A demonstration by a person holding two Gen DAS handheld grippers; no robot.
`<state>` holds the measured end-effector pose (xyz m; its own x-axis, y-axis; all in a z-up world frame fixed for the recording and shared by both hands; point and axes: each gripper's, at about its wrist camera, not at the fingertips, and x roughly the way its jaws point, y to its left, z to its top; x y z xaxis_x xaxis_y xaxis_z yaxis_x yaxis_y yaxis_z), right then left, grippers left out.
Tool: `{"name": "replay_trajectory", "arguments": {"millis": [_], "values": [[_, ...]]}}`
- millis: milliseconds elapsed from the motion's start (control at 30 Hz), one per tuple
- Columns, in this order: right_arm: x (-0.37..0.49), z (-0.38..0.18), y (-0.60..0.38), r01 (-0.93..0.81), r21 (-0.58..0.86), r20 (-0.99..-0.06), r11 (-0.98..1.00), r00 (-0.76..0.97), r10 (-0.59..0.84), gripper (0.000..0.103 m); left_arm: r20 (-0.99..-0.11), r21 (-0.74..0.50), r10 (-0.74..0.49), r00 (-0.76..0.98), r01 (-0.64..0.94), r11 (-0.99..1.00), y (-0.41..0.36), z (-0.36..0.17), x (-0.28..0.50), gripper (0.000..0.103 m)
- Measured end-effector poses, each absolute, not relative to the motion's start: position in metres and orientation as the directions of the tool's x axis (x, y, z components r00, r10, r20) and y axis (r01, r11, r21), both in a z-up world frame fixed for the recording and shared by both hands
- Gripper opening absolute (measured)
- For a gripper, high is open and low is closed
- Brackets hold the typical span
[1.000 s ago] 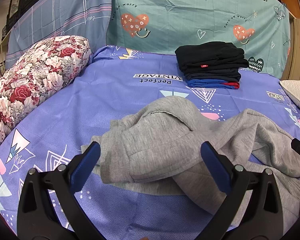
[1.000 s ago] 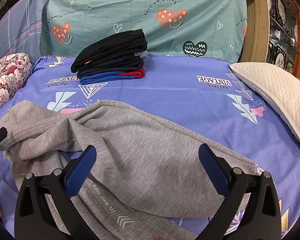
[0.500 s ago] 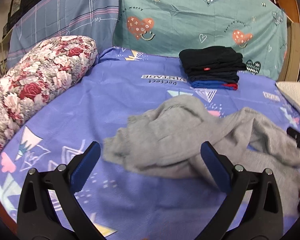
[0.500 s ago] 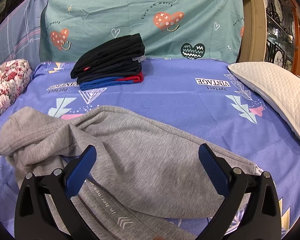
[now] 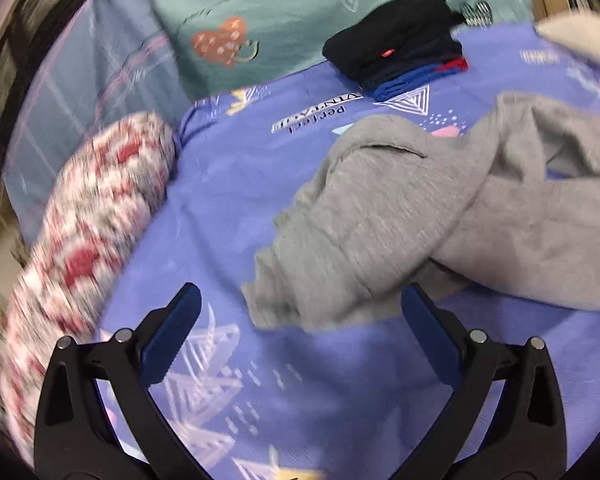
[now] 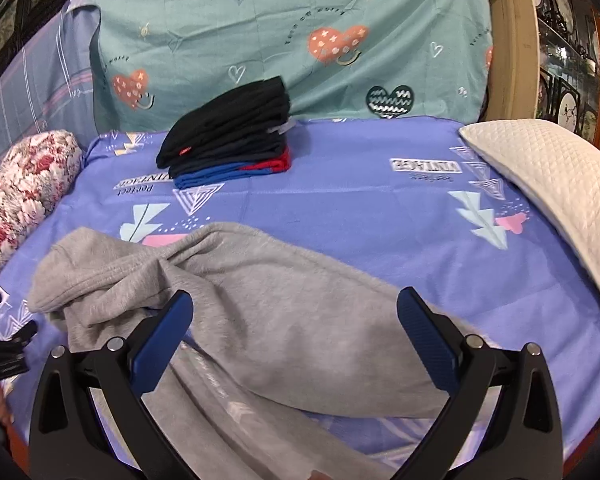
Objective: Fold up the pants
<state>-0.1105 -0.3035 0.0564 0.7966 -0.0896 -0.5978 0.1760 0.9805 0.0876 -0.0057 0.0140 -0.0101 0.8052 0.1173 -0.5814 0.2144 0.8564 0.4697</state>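
Note:
Grey sweatpants (image 5: 400, 216) (image 6: 260, 312) lie crumpled on the purple bedsheet. In the left wrist view, which is blurred by motion, my left gripper (image 5: 300, 316) is open just short of the garment's near-left edge, holding nothing. In the right wrist view my right gripper (image 6: 294, 320) is open above the middle of the grey fabric, with nothing between its fingers. The left gripper's black tip (image 6: 4, 348) shows at that view's left edge.
A stack of folded dark clothes (image 6: 230, 132) (image 5: 396, 48) sits at the back of the bed. A floral bolster (image 5: 88, 224) (image 6: 16, 196) lies along the left side, a white quilted pillow (image 6: 548, 184) along the right. Teal and plaid sheets (image 6: 284, 40) hang behind.
My left gripper has swung left and tilted, so the pants now sit to the right of its view. My right gripper has drawn back slightly. Both stay open.

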Motion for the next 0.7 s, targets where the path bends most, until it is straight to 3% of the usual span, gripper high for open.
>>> {"name": "replay_trajectory", "arguments": {"millis": [200, 233, 267, 333, 433, 500, 567, 600, 667, 700], "values": [[-0.151, 0.059, -0.396, 0.317, -0.093, -0.662, 0.944, 0.688, -0.297, 0.102, -0.582, 0.563, 0.077, 0.81, 0.332, 0.756, -0.008, -0.019, 0.035, 0.101], [-0.153, 0.053, -0.406, 0.315, -0.11, -0.685, 0.943, 0.663, -0.302, 0.102, -0.611, 0.534, 0.041, 0.79, 0.374, 0.759, -0.008, -0.019, 0.04, 0.094], [-0.153, 0.043, -0.416, 0.3, -0.117, -0.713, 0.947, 0.638, -0.29, 0.102, -0.638, 0.502, 0.015, 0.77, 0.402, 0.765, -0.007, -0.02, 0.043, 0.08], [-0.148, 0.02, -0.43, 0.264, -0.107, -0.762, 0.958, 0.597, -0.25, 0.102, -0.688, 0.428, -0.039, 0.724, 0.449, 0.785, -0.004, -0.016, 0.048, 0.065], [-0.131, -0.015, -0.439, 0.225, -0.093, -0.825, 0.97, 0.528, -0.202, 0.102, -0.684, 0.416, -0.072, 0.726, 0.469, 0.779, -0.002, -0.009, 0.04, 0.059], [-0.122, -0.032, -0.434, 0.201, -0.112, -0.853, 0.973, 0.483, -0.198, 0.102, -0.681, 0.418, -0.08, 0.728, 0.475, 0.774, 0.004, -0.004, 0.036, 0.061], [-0.116, -0.039, -0.433, 0.173, -0.101, -0.869, 0.98, 0.463, -0.171, 0.1, -0.668, 0.439, -0.063, 0.742, 0.46, 0.772, 0.009, -0.002, 0.036, 0.078], [-0.114, -0.039, -0.432, 0.162, -0.093, -0.874, 0.982, 0.46, -0.159, 0.096, -0.658, 0.45, -0.057, 0.751, 0.452, 0.771, 0.011, -0.001, 0.037, 0.079], [-0.11, -0.039, -0.425, 0.116, -0.063, -0.885, 0.991, 0.452, -0.11, 0.071, -0.658, 0.453, -0.06, 0.751, 0.458, 0.765, 0.011, 0.0, 0.039, 0.08], [-0.106, -0.04, -0.422, 0.093, -0.051, -0.893, 0.994, 0.443, -0.087, 0.066, -0.652, 0.468, -0.054, 0.757, 0.457, 0.756, 0.009, -0.001, 0.04, 0.08]]}}
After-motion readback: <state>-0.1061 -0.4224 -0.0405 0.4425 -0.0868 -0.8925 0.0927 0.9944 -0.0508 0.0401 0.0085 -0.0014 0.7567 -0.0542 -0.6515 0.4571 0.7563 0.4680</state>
